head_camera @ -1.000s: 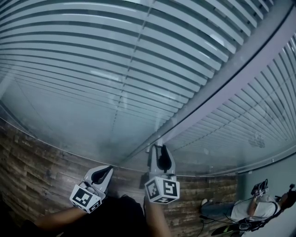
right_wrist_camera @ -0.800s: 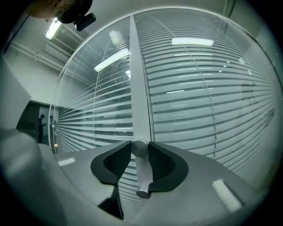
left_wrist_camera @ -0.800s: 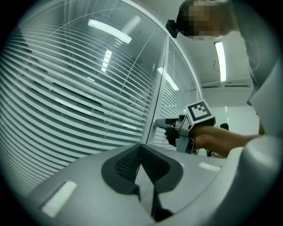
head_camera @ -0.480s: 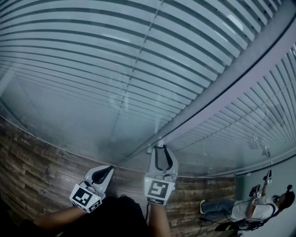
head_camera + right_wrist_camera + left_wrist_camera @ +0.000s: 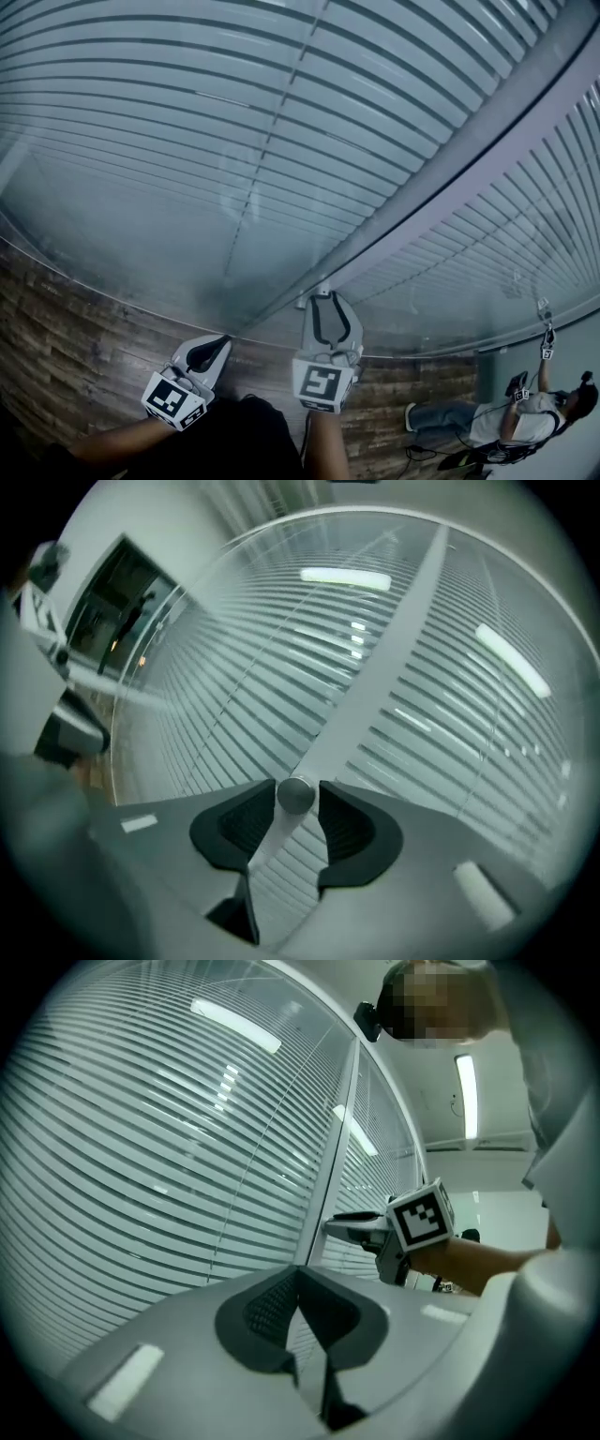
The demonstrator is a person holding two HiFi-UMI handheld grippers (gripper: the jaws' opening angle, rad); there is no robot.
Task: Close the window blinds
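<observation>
Horizontal slat blinds (image 5: 281, 141) hang behind glass on both sides of a grey window post (image 5: 469, 169). A small round metal knob (image 5: 296, 795) sticks out of that post (image 5: 375, 686). My right gripper (image 5: 296, 797) has the knob between its fingertips, and both pads touch its sides. Its jaws have just been opening a little with the knob still between them. In the head view the right gripper (image 5: 323, 298) points at the post's lower end. My left gripper (image 5: 220, 342) hangs to the left of it, shut and empty, facing the blinds (image 5: 141, 1147).
Wood-pattern flooring (image 5: 75, 347) runs below the glass. A seated person (image 5: 525, 422) is at the lower right with one arm raised. A dark wall panel (image 5: 122, 602) shows at the far left of the right gripper view.
My right gripper has rolled about its own axis, so its marker cube now faces the head camera squarely. The left gripper stayed put. The seated person raised an arm.
</observation>
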